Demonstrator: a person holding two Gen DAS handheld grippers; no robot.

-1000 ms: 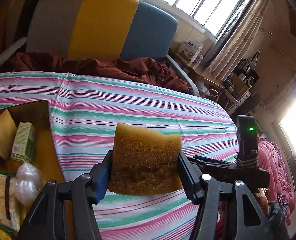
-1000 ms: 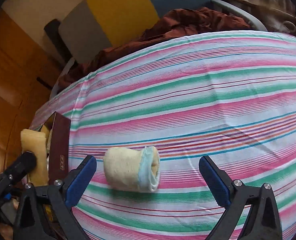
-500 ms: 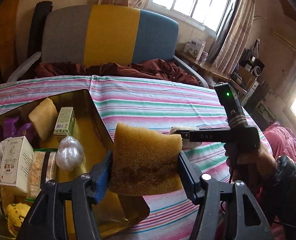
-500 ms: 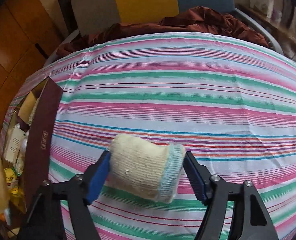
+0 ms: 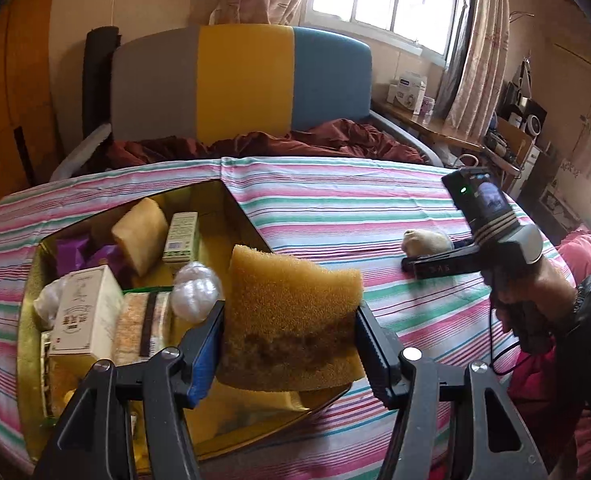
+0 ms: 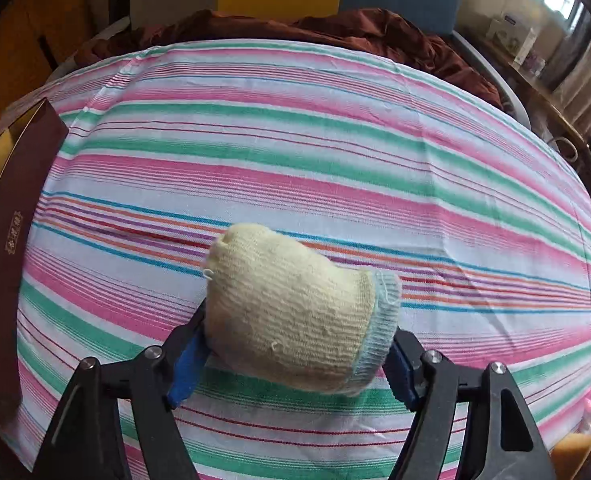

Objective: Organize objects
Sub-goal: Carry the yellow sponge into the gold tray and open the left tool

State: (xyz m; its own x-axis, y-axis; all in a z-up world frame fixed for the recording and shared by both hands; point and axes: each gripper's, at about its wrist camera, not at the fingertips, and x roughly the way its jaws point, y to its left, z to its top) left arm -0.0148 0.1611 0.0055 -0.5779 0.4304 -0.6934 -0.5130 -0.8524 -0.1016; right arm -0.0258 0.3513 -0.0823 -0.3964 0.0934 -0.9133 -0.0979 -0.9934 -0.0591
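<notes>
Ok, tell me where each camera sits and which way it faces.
Left wrist: on the left gripper, looking down over its sponge and the gold box towards the headboard; a hand shows.
Right wrist: on the right gripper, looking steeply down at the rolled sock between its opening jaws.
Shared: sock, striped sheet, box.

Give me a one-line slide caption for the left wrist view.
Left tool holds a brown sponge above the gold box of household items on the striped bedsheet.
</notes>
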